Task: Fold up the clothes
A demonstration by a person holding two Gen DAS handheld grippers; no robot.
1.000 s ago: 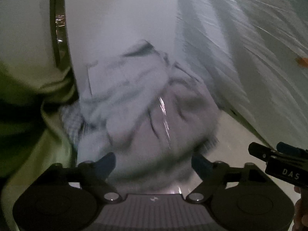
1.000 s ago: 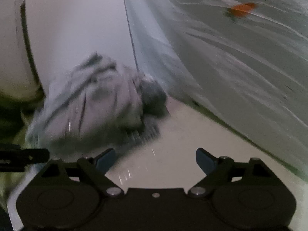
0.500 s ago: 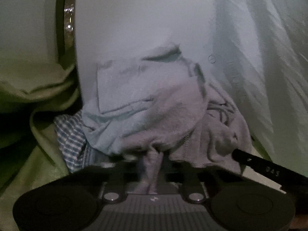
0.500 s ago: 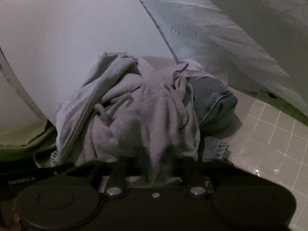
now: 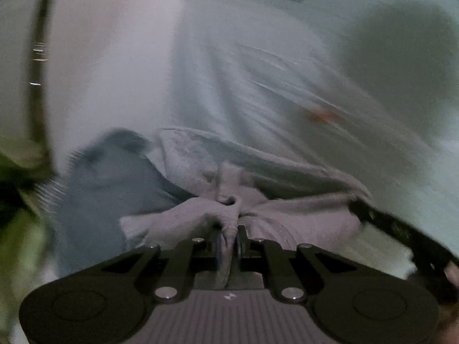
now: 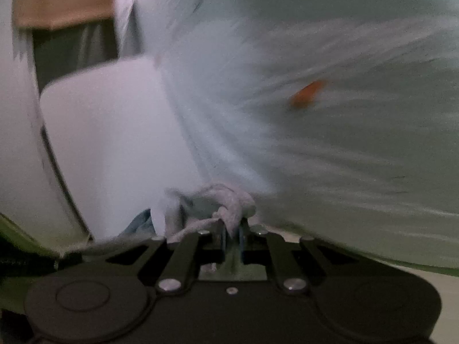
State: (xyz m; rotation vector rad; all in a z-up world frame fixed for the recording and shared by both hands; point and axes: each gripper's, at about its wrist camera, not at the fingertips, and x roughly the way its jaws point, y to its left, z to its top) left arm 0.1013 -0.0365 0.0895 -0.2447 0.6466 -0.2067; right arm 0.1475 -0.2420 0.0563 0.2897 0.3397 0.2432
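Observation:
My left gripper (image 5: 228, 239) is shut on a fold of a grey garment (image 5: 266, 200) that stretches to the right, where the dark tip of the other gripper (image 5: 373, 215) shows. A blue denim piece (image 5: 114, 183) hangs or lies just left of it, blurred. In the right wrist view my right gripper (image 6: 232, 236) is shut on a bunched edge of the same grey garment (image 6: 229, 200). A bit of blue denim (image 6: 140, 223) shows low at the left. Both views are motion-blurred.
A pale blue-white sheet (image 6: 330, 157) with a small orange mark (image 6: 307, 94) fills the background in both views (image 5: 287, 71). A white panel (image 6: 114, 149) stands at the left. Green fabric (image 5: 17, 189) lies at the far left edge. A wooden surface (image 6: 66, 0) shows top left.
Both grippers have risen with the grey garment, lifting it off the pile. The pile has dropped out of view and the pale sheet now fills the background.

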